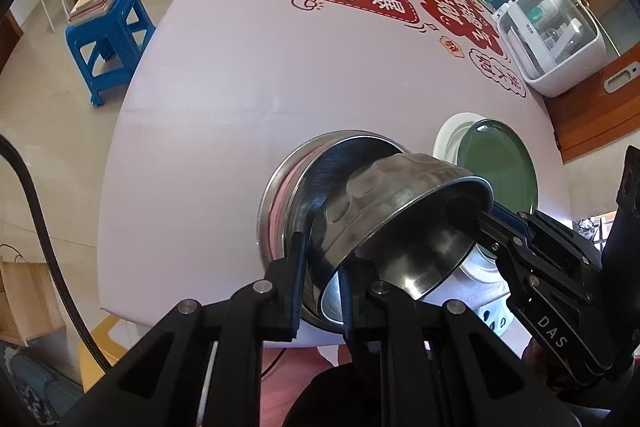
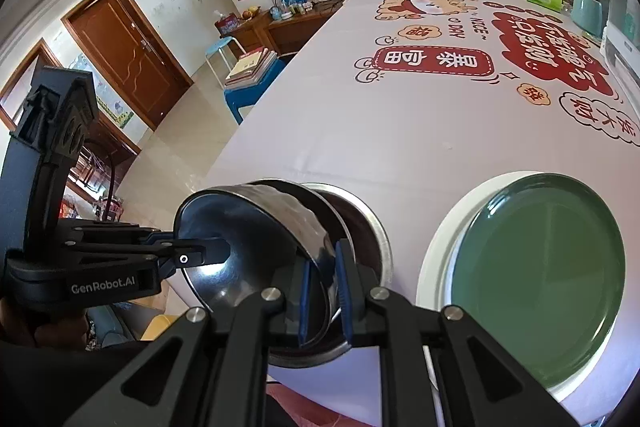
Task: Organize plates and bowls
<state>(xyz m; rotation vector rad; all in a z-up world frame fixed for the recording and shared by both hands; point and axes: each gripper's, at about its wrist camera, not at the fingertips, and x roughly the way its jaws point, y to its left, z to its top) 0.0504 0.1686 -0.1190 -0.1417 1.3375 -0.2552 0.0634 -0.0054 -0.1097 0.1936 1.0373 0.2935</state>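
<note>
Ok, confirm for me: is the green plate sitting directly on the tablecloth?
No, the green plate rests on a white plate.

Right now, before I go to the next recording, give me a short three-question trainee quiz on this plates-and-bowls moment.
1. True or false: the dark green round plate lies on the white round plate.
2. What grips the small hammered steel bowl? A) left gripper alone B) right gripper alone C) both
3. What stands on the table under that tilted bowl?
Key: 1 true; 2 C; 3 a larger plain steel bowl.
</note>
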